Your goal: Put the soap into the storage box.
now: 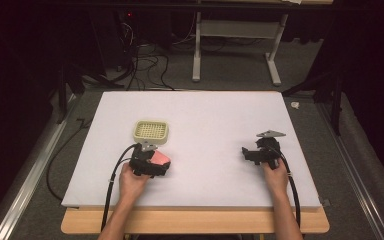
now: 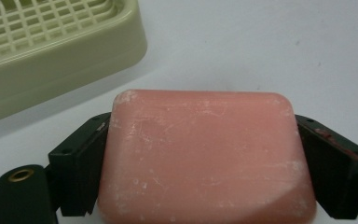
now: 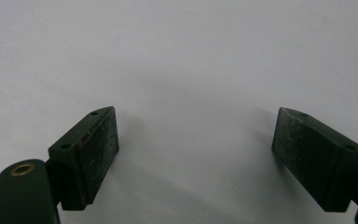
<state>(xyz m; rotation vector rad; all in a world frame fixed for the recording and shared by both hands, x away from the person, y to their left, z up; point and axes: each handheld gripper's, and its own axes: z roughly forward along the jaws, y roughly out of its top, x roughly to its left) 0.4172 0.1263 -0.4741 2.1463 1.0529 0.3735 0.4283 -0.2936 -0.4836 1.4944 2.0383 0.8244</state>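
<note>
While clamped, soap fills left hand-held gripper

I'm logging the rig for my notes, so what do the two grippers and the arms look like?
Both the left gripper and the right gripper are black with two flat, scuffed pads. A black cable trails from each. A grey three-cornered plate tops the right one. The forearms are bare, with no sleeves in sight.

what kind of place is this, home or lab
Probably a lab or recording setup, not a home: a white board on a wooden bench, loose cables on grey carpet, dark curtained surroundings, and a bare metal table frame behind.
</note>
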